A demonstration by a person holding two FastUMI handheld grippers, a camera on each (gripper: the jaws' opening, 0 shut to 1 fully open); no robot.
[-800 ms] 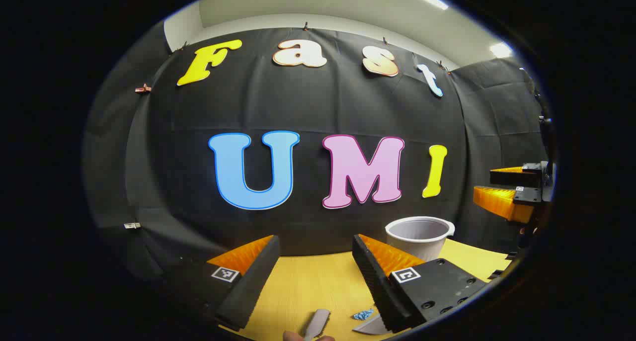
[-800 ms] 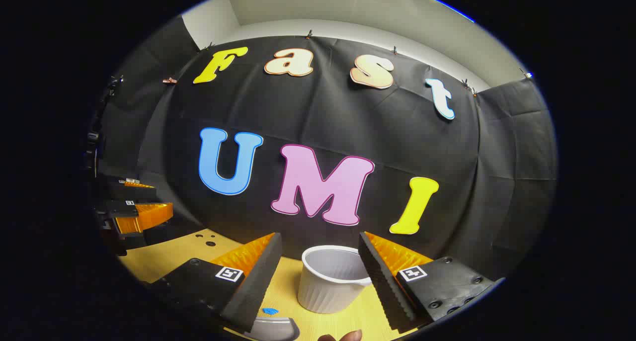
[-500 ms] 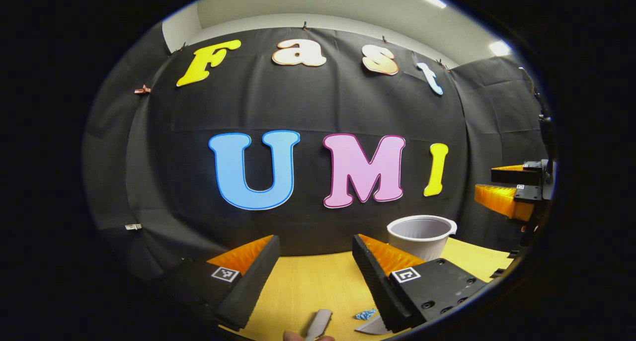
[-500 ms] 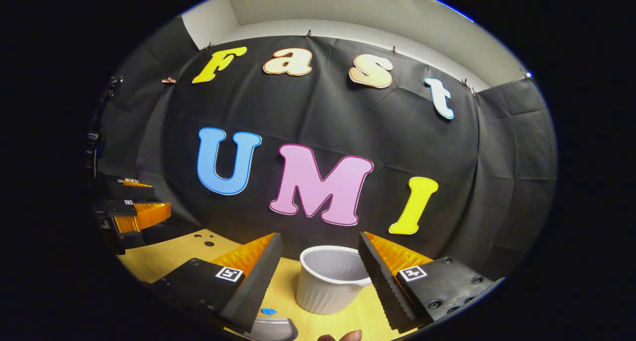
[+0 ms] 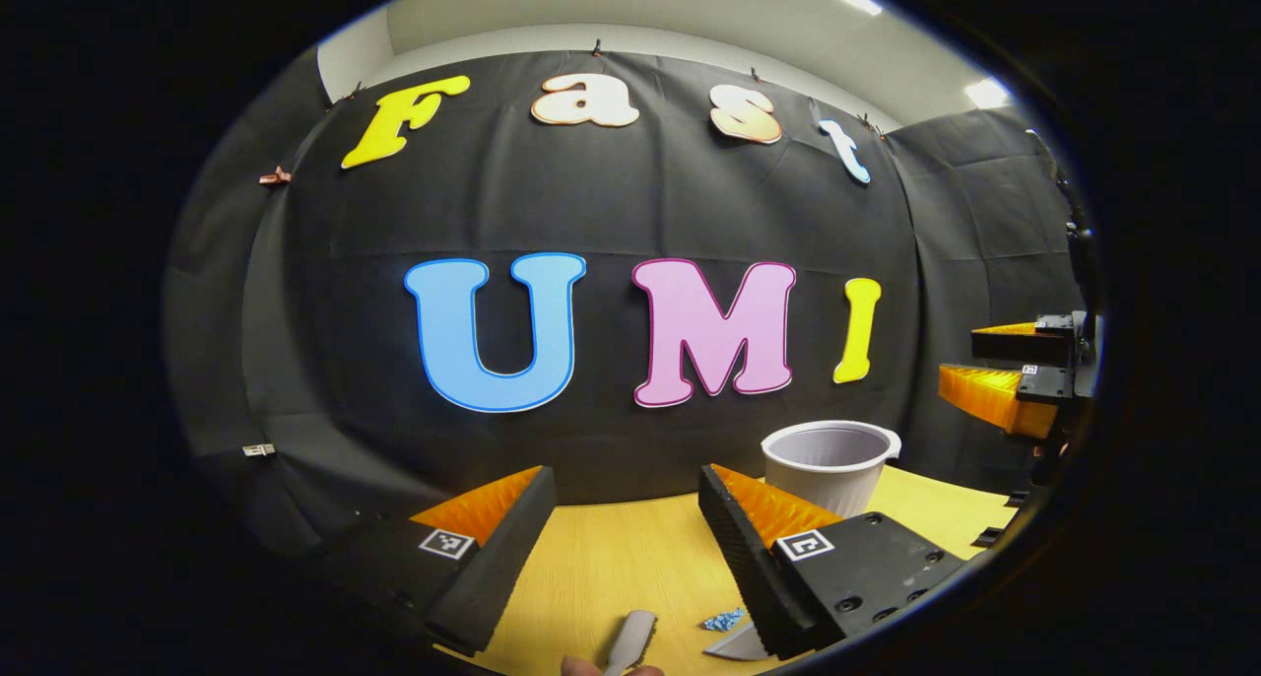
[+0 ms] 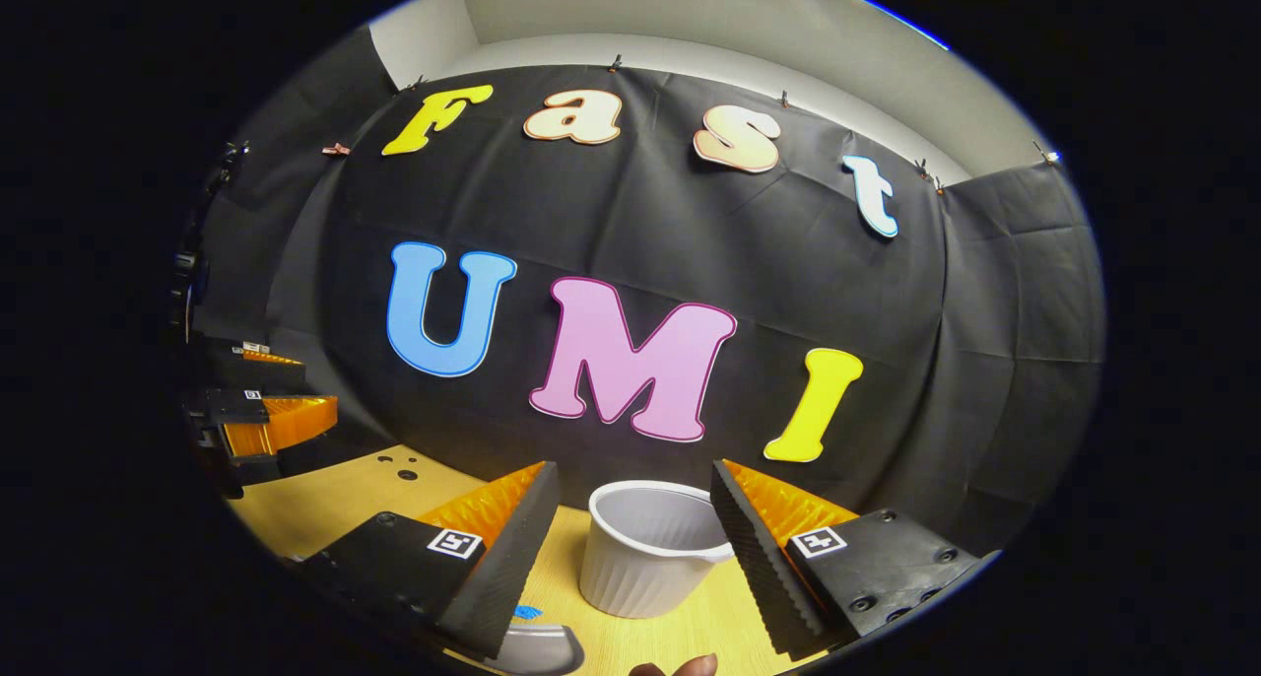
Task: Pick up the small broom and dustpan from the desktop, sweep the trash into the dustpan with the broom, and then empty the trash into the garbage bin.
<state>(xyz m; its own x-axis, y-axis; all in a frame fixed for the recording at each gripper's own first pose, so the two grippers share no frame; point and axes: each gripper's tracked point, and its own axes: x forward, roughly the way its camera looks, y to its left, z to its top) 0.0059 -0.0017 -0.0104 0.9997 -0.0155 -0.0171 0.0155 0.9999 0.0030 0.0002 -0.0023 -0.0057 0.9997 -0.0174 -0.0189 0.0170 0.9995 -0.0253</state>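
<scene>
Fingers of the left gripper (image 5: 623, 518) stand spread apart at the bottom of the left gripper view, with nothing between them but bare yellow desktop (image 5: 611, 568). Low in the frame, near the bottom edge, a grey handle (image 5: 630, 642) pokes up — whether it belongs to the broom or the dustpan I cannot tell — and just to its right lies a small blue scrap of trash (image 5: 722, 620), beside a grey blade-like edge (image 5: 734, 644) partly hidden by the right-hand finger. A white ribbed cup, the garbage bin (image 5: 830, 464), stands at lower right. At the far right edge the right gripper (image 5: 995, 371) hangs above the desk, likewise released; in the right gripper view its own fingers frame the bin (image 6: 645, 558), apart from it — touching nothing.
</scene>
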